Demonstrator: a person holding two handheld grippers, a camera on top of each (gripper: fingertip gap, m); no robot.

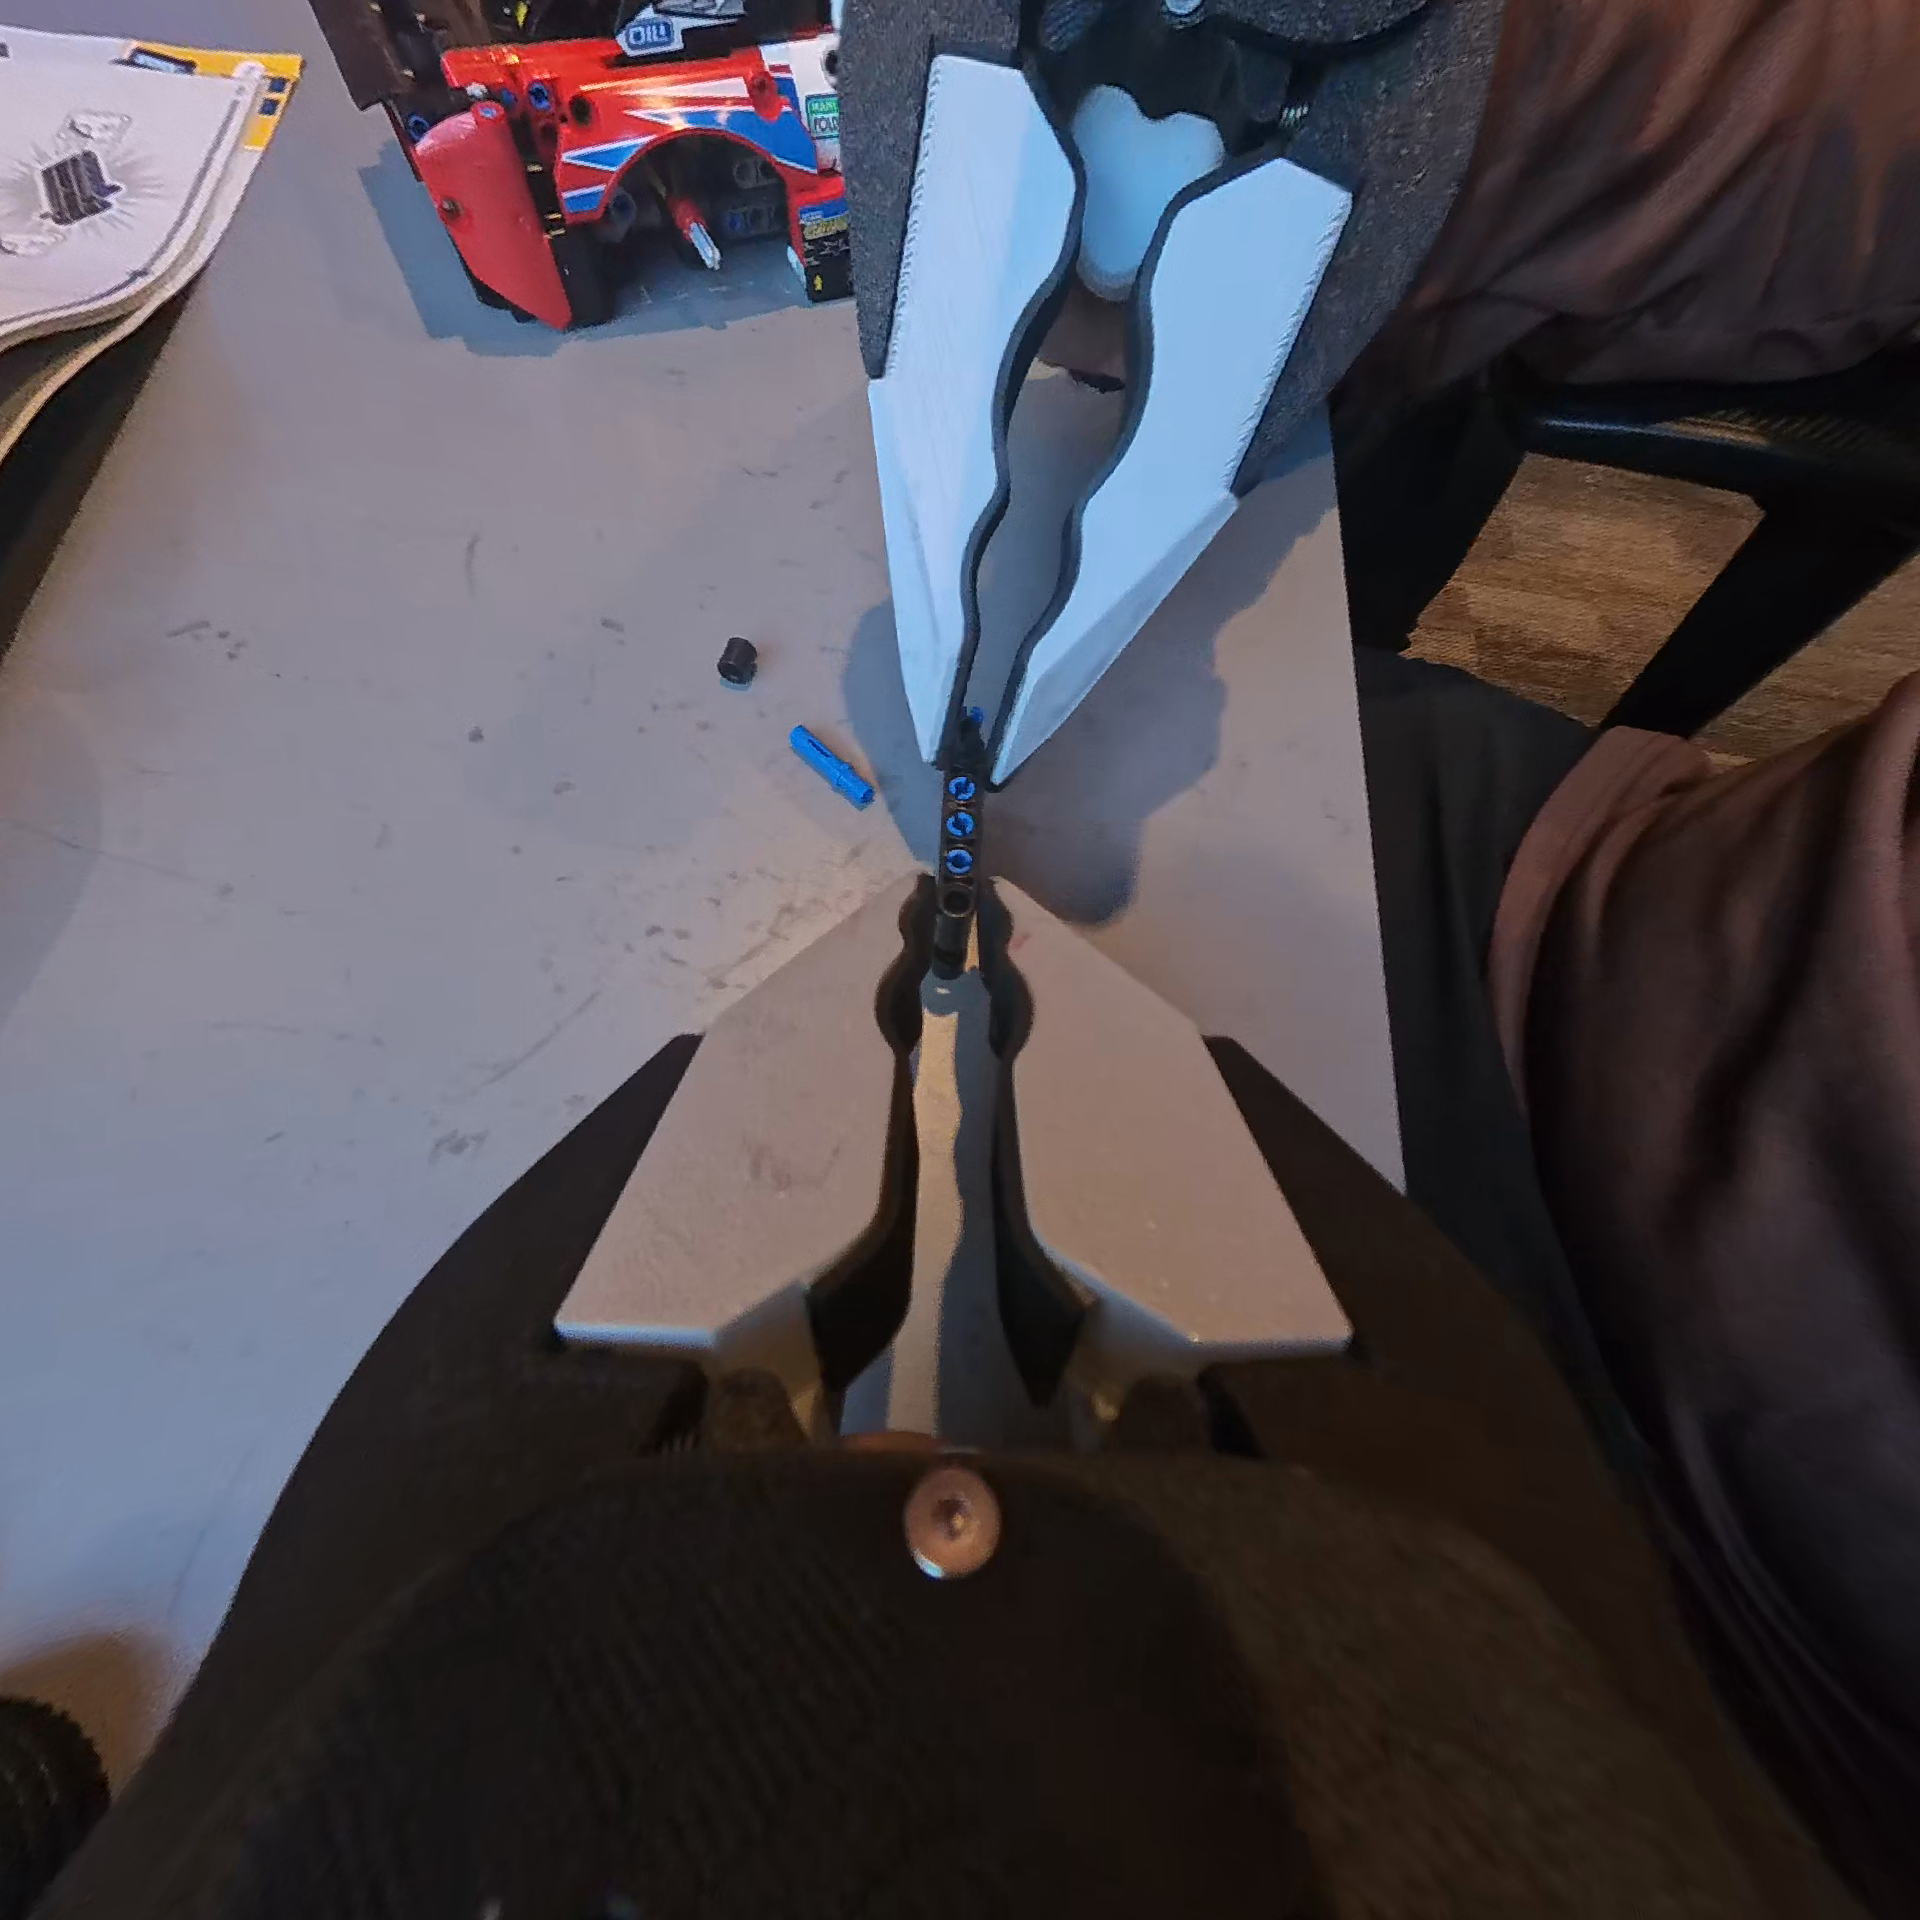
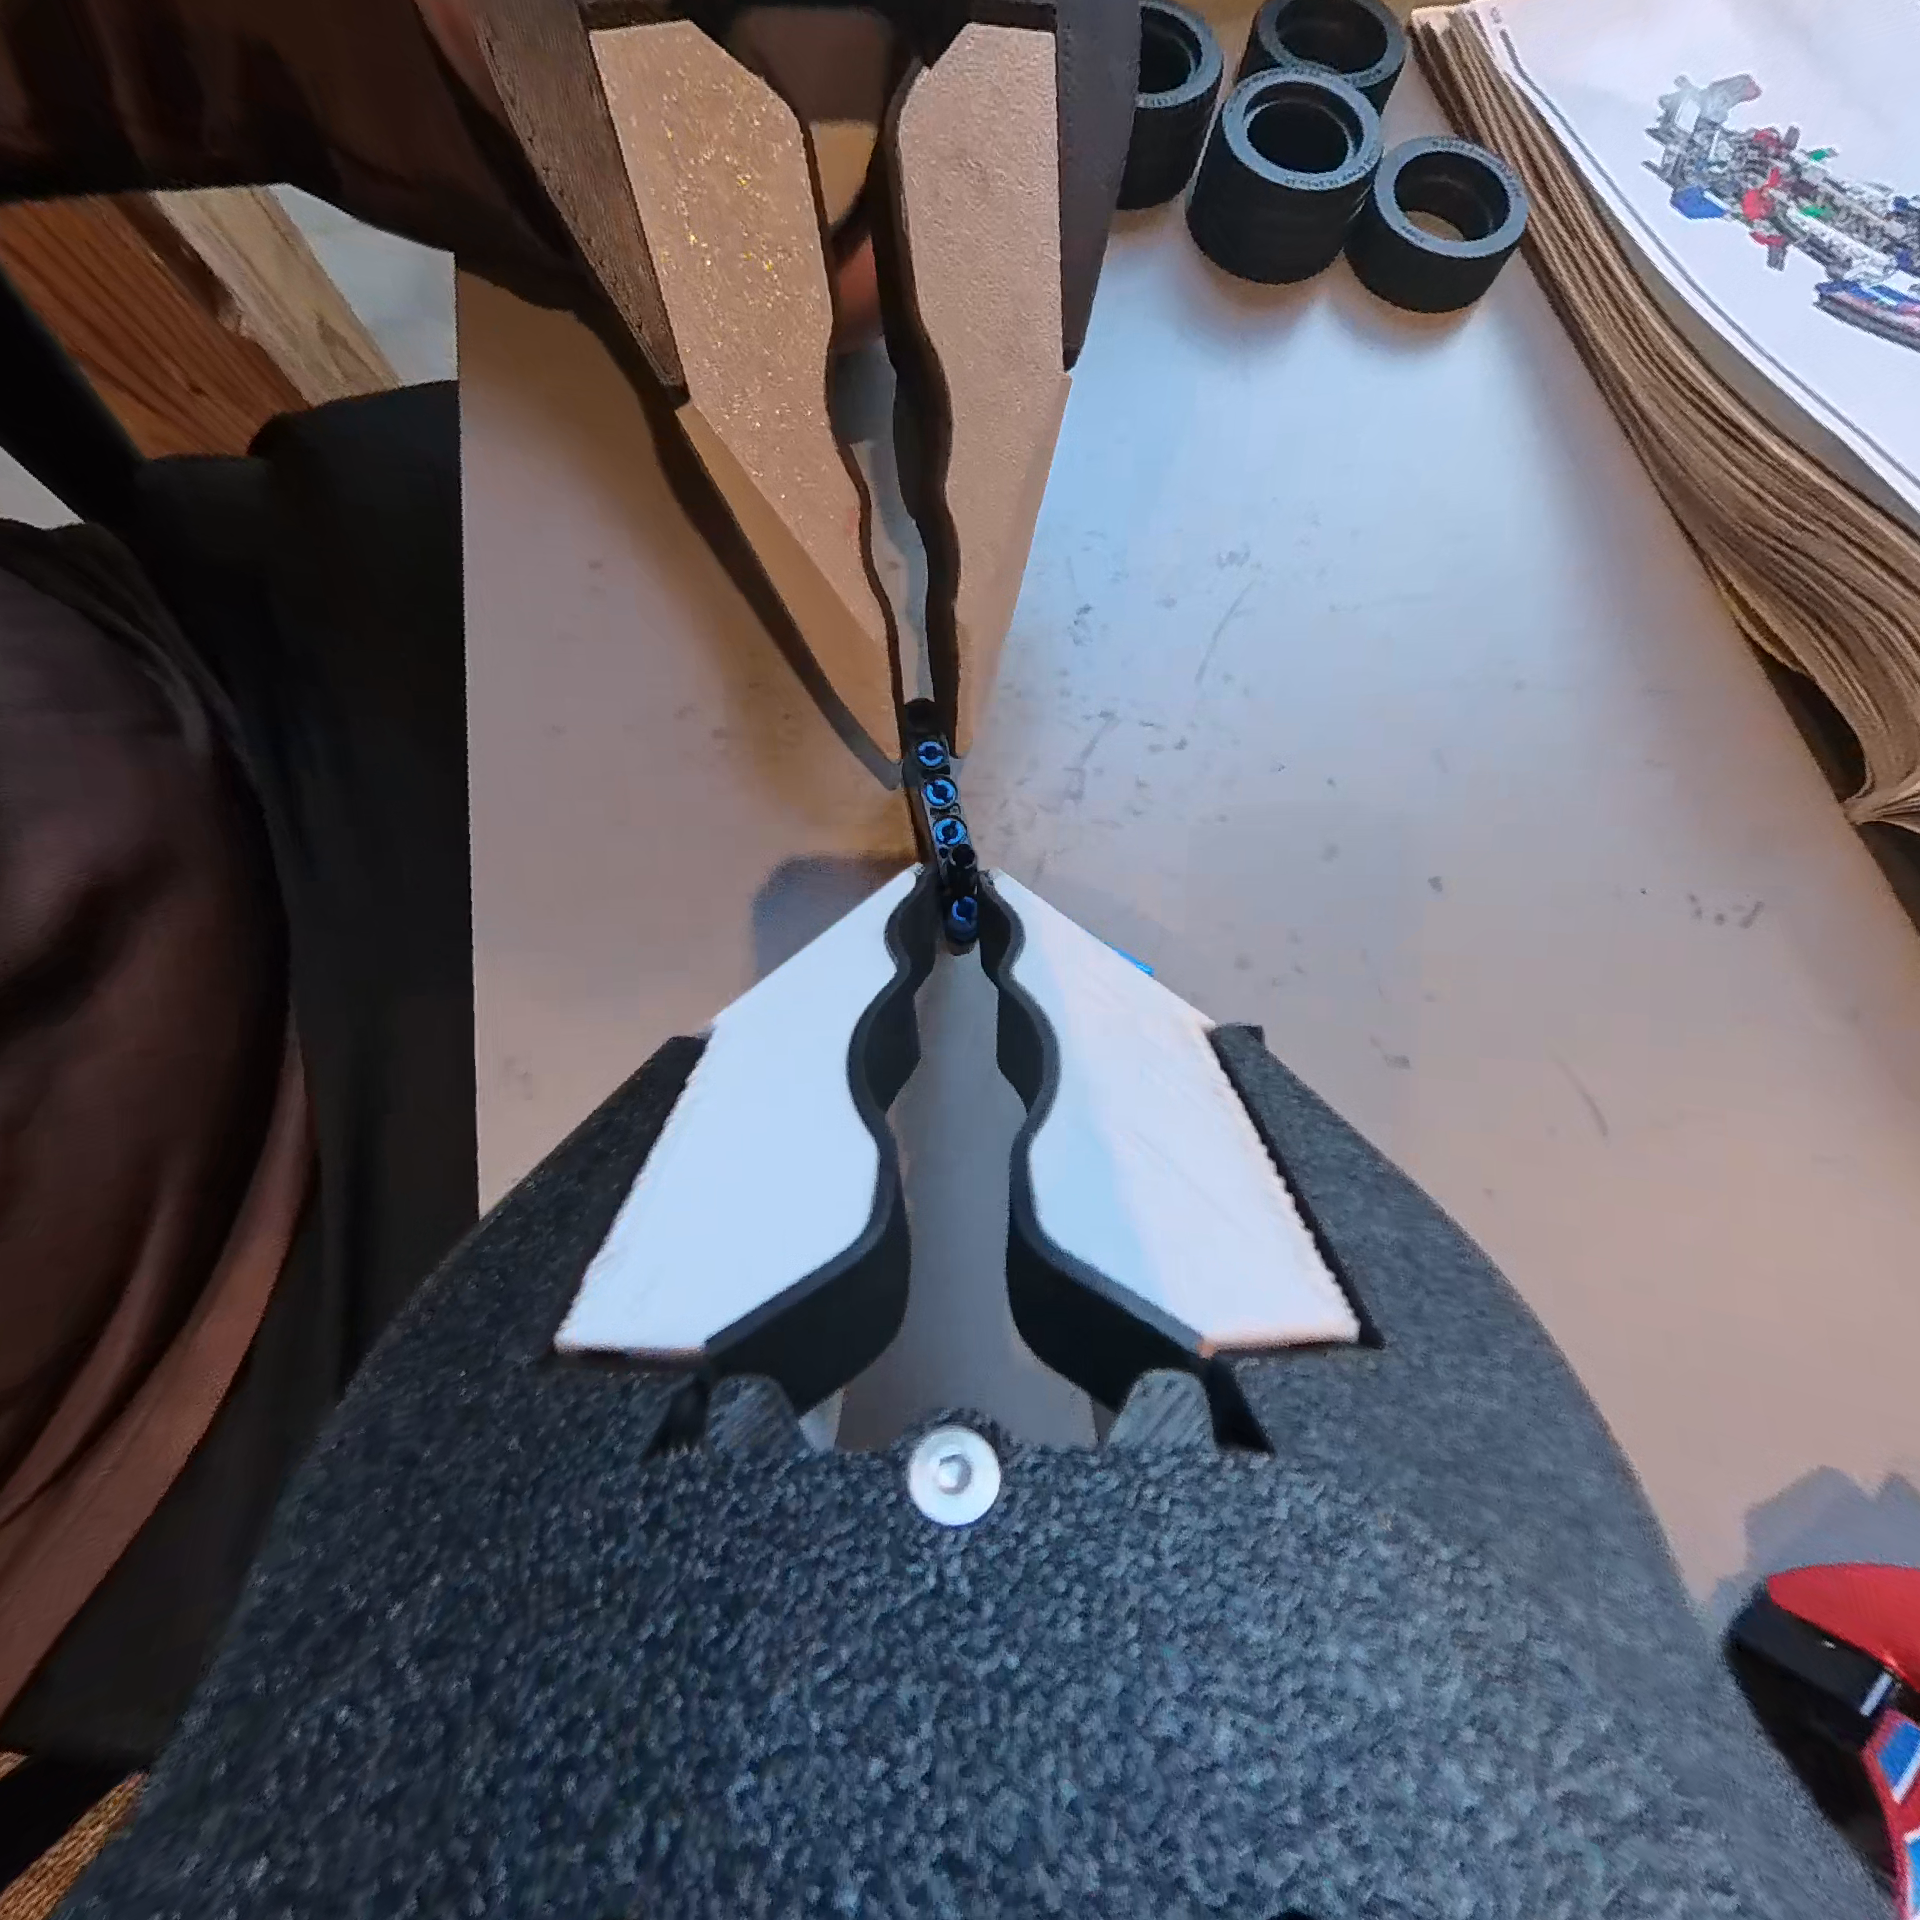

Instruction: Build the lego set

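Observation:
A thin black beam (image 1: 957, 844) with blue pins in its holes is held in the air between both grippers, one at each end. My left gripper (image 1: 951, 925) is shut on its near end. My right gripper (image 2: 954, 914) is shut on the other end, and it shows opposite in the left wrist view (image 1: 968, 743). The beam (image 2: 940, 810) also shows in the right wrist view, with the left gripper (image 2: 920, 727) beyond it. A loose blue pin (image 1: 831, 767) and a small black connector (image 1: 737, 660) lie on the grey table (image 1: 364, 831). The red, white and blue car model (image 1: 634, 177) stands at the back.
An instruction booklet (image 1: 104, 177) lies at the table's far left; it also shows in the right wrist view (image 2: 1714, 260). Several black tyres (image 2: 1309, 156) stand beside it. A person's sleeve (image 1: 1714, 935) and the table's edge (image 1: 1361, 831) are on the right. My two grippers' fingertips are within a few centimetres of each other. It is some 6 cm from my right tips to the small black connector (image 1: 737, 660).

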